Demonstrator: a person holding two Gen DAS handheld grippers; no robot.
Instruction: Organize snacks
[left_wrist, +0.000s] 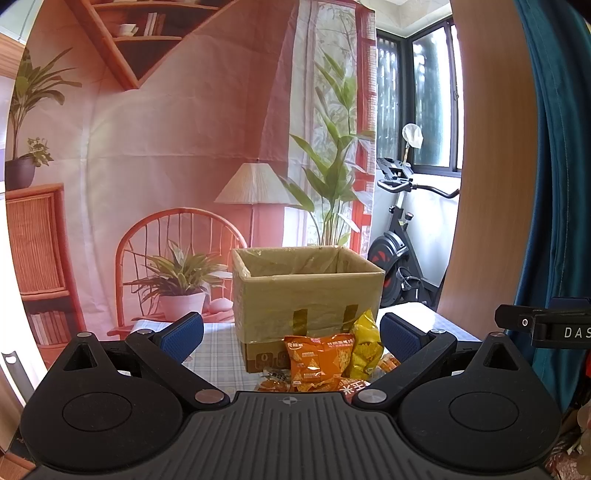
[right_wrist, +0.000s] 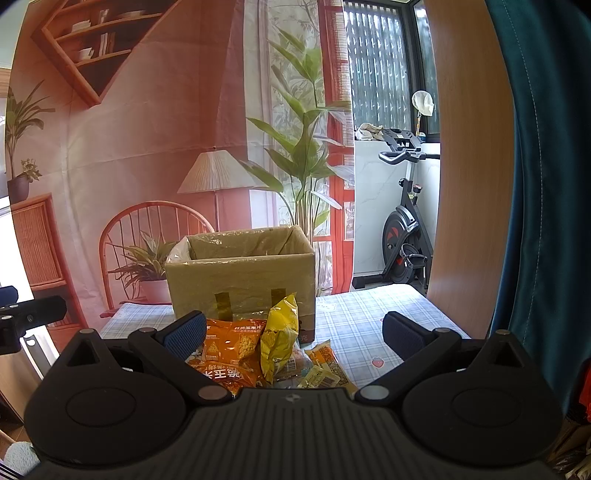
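Note:
An open cardboard box (left_wrist: 308, 291) (right_wrist: 242, 280) lined with clear plastic stands on the checked tablecloth (left_wrist: 214, 354) (right_wrist: 365, 317). In front of it lies a pile of snack packets: an orange packet (left_wrist: 319, 356) (right_wrist: 231, 341), a yellow bag (left_wrist: 365, 341) (right_wrist: 280, 332) standing upright, and small wrapped snacks (right_wrist: 325, 365). My left gripper (left_wrist: 291, 334) is open, held above the near side of the pile with nothing between its blue pads. My right gripper (right_wrist: 293, 332) is also open, over the same pile, holding nothing. The right gripper's edge (left_wrist: 543, 325) shows at the right of the left wrist view.
A printed backdrop (left_wrist: 166, 129) of a room hangs behind the table. An exercise bike (left_wrist: 402, 236) (right_wrist: 406, 221) stands at the back right by a window. A wooden panel (left_wrist: 491, 166) and a teal curtain (right_wrist: 546, 166) rise on the right.

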